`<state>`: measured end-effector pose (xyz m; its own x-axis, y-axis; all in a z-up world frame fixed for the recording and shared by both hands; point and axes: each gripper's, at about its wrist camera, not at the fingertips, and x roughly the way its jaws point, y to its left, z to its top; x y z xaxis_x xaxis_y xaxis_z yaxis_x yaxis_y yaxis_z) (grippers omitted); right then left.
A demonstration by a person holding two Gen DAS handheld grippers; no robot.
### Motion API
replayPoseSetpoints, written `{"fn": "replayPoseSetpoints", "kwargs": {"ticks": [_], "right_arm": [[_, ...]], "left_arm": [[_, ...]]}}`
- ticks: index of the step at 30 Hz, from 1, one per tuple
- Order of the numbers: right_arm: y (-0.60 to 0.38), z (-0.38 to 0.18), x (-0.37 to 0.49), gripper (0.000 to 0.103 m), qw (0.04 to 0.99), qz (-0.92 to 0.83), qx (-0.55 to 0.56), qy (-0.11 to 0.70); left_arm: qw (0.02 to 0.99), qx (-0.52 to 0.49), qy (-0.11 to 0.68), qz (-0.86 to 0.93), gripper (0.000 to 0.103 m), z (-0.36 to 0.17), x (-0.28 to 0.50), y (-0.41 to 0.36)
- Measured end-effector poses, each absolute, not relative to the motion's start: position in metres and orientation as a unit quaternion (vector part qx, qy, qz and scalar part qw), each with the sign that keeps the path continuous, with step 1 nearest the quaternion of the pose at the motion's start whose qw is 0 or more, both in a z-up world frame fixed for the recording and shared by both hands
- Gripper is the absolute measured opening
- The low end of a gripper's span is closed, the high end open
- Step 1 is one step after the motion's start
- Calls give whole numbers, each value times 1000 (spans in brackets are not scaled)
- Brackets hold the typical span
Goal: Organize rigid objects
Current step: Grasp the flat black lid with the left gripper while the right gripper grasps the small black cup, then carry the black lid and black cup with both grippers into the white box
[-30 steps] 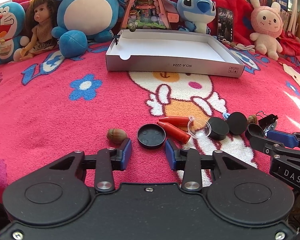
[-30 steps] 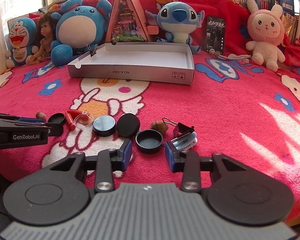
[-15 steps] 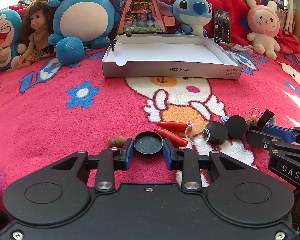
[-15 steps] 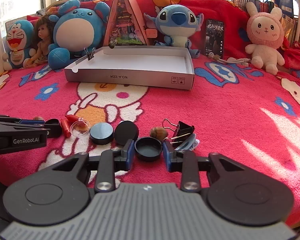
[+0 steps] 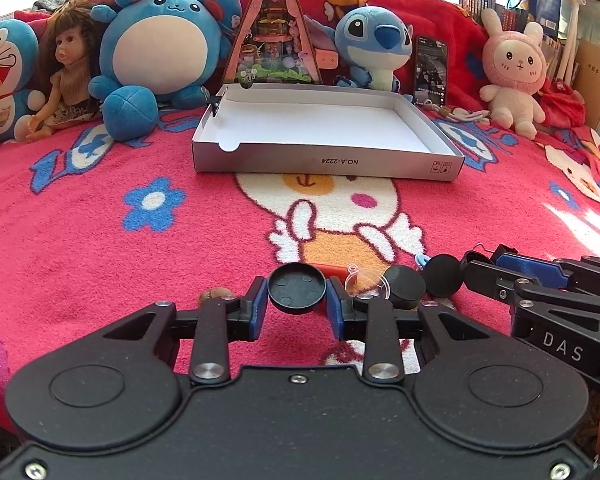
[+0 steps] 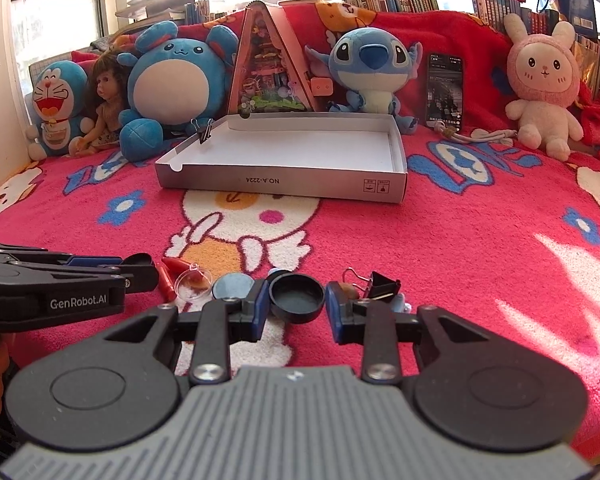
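My left gripper [image 5: 297, 305] is shut on a black round cap [image 5: 296, 285], both blue pads against its rim, hollow side facing the camera. Behind it lie a red pepper-shaped piece [image 5: 332, 268], a clear dome [image 5: 366, 280], two black discs [image 5: 404, 285] and an acorn [image 5: 216, 293]. My right gripper [image 6: 297, 312] is shut on a second black cap [image 6: 297, 298]. Beside that cap lie a binder clip [image 6: 380, 283], an acorn [image 6: 349, 290], a grey-topped disc [image 6: 231, 286] and a clear dome [image 6: 194, 282]. Whether either cap is off the blanket I cannot tell.
An open white cardboard box [image 5: 324, 164] lies further back on the red patterned blanket [image 5: 100, 248], a binder clip [image 6: 206, 132] on its left wall. Plush toys, a doll and a phone [image 6: 444, 92] line the back. The right gripper [image 5: 484, 270] reaches in beside the discs.
Both grippers moved forward around their caps and closed. A second ago the jaws stood apart short of the caps; now the pads press on the rims.
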<state>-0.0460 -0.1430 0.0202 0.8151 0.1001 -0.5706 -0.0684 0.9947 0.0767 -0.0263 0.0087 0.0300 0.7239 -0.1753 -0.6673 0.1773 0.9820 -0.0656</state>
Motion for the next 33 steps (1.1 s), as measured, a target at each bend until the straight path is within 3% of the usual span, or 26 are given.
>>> {"fn": "replayPoseSetpoints", "kwargs": {"ticks": [33], "right_arm": [[-159,38,-21,36,961,12,52,271]], "left_arm": [[932,-13,344,-114,30,50,10,1]]}}
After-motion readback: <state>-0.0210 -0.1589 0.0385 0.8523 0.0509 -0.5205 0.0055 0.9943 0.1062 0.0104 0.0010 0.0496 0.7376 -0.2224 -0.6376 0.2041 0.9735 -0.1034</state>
